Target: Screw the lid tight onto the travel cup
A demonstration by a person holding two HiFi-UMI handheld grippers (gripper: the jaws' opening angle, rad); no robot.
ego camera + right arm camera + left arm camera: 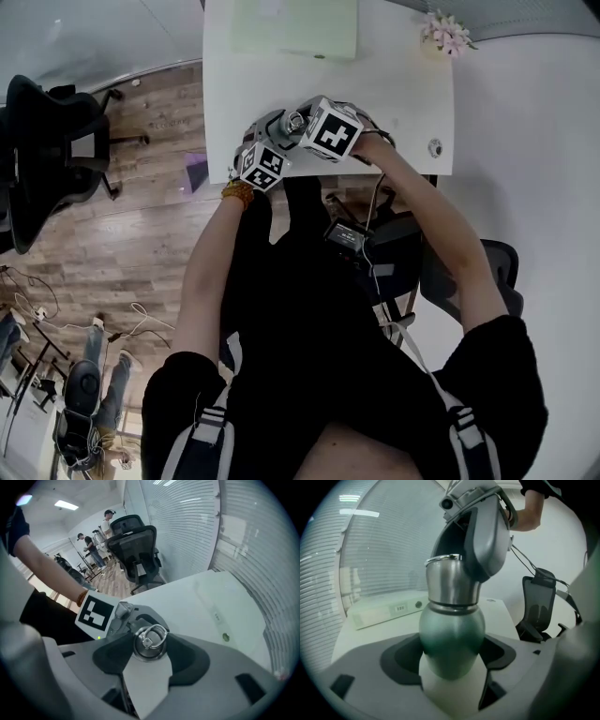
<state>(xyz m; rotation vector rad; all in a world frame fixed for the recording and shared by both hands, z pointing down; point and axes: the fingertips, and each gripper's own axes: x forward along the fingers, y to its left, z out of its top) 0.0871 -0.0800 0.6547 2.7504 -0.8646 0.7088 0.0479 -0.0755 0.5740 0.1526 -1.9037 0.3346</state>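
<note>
Bare table [403, 103] right of travel cup [450, 639], pale box [293, 26] along far edge, flowers [447, 31] at corner.

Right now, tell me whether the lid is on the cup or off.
On. The lid sits squarely on the cup, right gripper around it; how tight, cannot tell.

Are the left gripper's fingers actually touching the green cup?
Touching. The left gripper view shows both fingers pressed against the travel cup, one each side.

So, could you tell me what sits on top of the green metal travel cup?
A silver steel lid with a wire ring, clasped by the right gripper. It covers the mouth of the cup.
</note>
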